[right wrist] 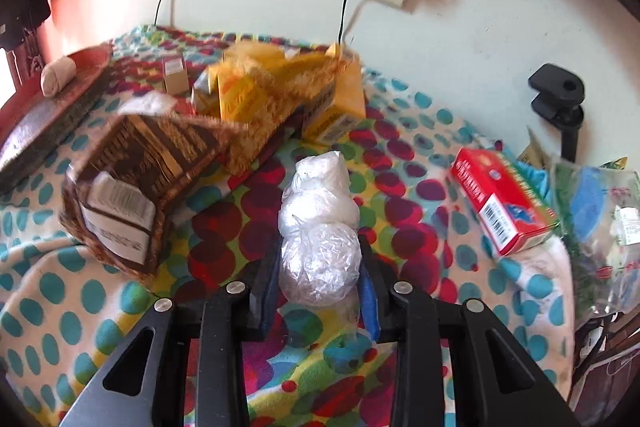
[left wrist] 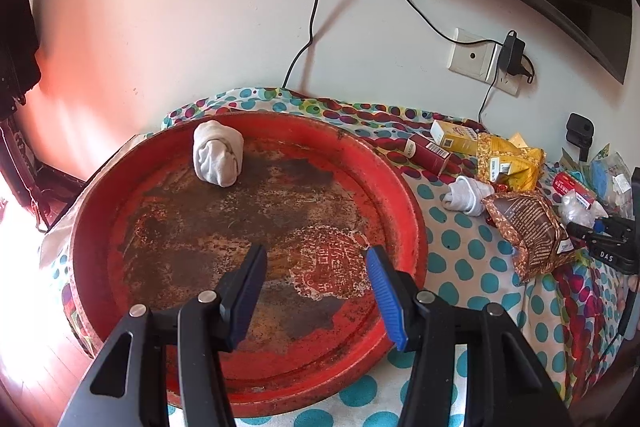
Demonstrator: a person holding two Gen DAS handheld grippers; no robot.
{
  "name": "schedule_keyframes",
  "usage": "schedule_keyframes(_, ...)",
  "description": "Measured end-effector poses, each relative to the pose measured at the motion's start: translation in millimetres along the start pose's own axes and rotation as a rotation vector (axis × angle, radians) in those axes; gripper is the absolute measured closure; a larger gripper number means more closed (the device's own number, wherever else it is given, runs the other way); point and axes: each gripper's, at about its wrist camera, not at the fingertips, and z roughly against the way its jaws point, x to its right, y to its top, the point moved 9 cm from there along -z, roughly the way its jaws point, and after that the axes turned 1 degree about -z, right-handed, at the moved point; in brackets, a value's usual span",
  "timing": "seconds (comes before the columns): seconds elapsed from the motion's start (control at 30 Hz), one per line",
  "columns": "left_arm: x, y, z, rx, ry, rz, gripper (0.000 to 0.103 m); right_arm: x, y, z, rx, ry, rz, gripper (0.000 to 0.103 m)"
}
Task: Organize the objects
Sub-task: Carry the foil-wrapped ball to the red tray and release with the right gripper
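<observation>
my right gripper [right wrist: 320,267] clamping a knotted clear plastic bag [right wrist: 318,227] above the dotted cloth [right wrist: 60,291], my left gripper [left wrist: 316,267] hanging with jaws spread and empty over the rusty red tray [left wrist: 404,187], a rolled white sock [left wrist: 218,153] lying at its far rim, brown snack packet [right wrist: 132,187] lying just left of the bag

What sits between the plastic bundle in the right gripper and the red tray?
The brown snack bag lies on the cloth between the clear plastic bundle, held in the right gripper, and the red tray; yellow packets crowd behind it. A low, straight path crosses the bag. The tray holds only a rolled sock.
</observation>
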Motion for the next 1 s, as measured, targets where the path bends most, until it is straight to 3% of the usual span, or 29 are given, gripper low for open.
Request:
schedule_keyframes(0.17, -5, 2, 2, 0.005, 0.0, 0.018, 0.05, -7, 34, 39, 0.078, 0.031, -0.032, 0.071)
schedule_keyframes(0.23, -7, 3, 3, 0.005, 0.006, 0.019, 0.05, -24, 54, 52, 0.106, 0.084, -0.022, 0.071)
schedule_keyframes(0.47, -33, 10, 9, 0.024, 0.051, 0.069, 0.05, -138, 118, 62, 0.125, 0.345, 0.041, 0.071)
schedule_keyframes(0.7, -69, 14, 13, 0.038, 0.072, 0.179, 0.05, -274, 147, 11, -0.003, 0.504, 0.15, 0.071)
schedule_keyframes(0.87, -86, 12, 13, 0.04, 0.121, 0.198, 0.05, -341, 167, -42, -0.082, 0.48, 0.214, 0.071)
schedule_keyframes(1.0, -88, 10, 9, 0.029, 0.118, 0.207, 0.05, -365, 176, -74, -0.133, 0.464, 0.224, 0.07)
